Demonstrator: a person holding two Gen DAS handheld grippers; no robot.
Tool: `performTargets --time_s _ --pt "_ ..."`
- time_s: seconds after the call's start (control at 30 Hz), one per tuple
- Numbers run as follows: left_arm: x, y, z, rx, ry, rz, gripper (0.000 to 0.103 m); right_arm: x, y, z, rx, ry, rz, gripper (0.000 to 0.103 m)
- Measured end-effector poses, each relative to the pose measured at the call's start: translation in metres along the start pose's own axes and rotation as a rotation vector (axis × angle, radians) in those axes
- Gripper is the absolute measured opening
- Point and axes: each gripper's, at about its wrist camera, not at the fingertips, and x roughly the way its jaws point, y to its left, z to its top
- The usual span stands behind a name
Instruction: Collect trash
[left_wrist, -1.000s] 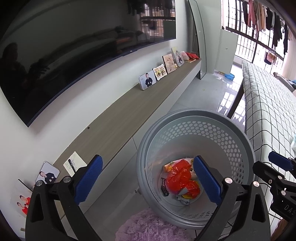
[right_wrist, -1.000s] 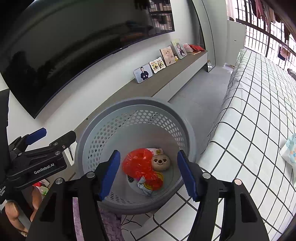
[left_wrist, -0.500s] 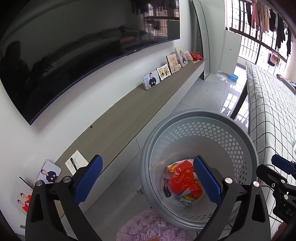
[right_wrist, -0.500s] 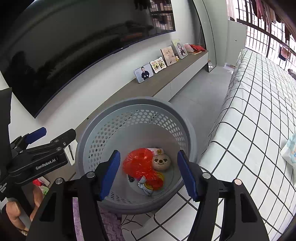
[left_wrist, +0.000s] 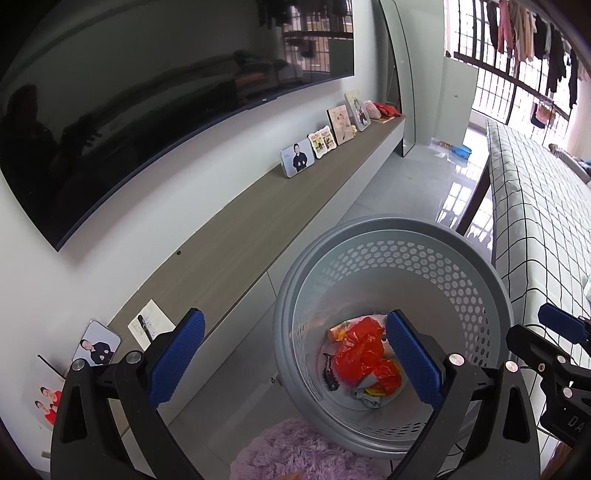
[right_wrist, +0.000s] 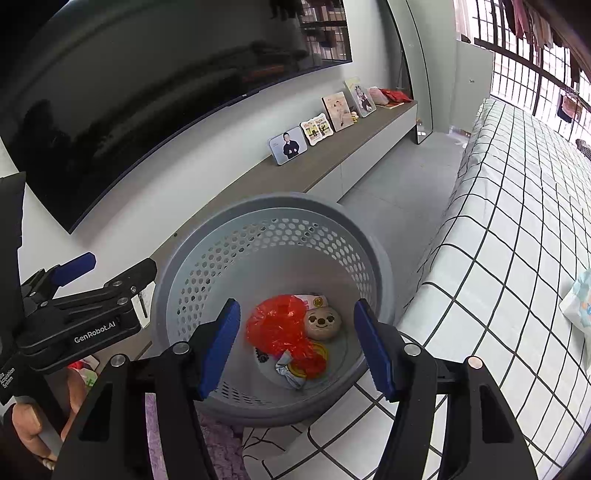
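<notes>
A grey perforated basket (right_wrist: 207, 266) fills the lower middle of both wrist views, standing on the floor between a low wooden counter (left_wrist: 258, 229) to the left and a bed with a checked cover (right_wrist: 517, 221) to the right. At its bottom lies the trash: a crumpled red plastic bag (right_wrist: 277, 328), a round brown toy face (right_wrist: 322, 323) touching the bag's right side, and small wrappers below them. The left gripper (left_wrist: 295, 360) hangs above the basket's left rim, jaws wide apart and empty. The right gripper (right_wrist: 291, 347) hangs over the basket's near rim, jaws apart with nothing between them. A purple shaggy rug (left_wrist: 295, 454) lies at the lower edge. Photo frames (left_wrist: 297, 158) lean against the wall under a dark television (left_wrist: 147, 92).
</notes>
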Motion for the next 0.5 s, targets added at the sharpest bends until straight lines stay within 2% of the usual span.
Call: performTargets --time_s 0.5 --pt "0.0002 0.0002 -0.0025 -0.002 -0.001 -0.004 0.097 -0.0002 0.0011 0.0001 -0.001 0.001 0.0 0.061"
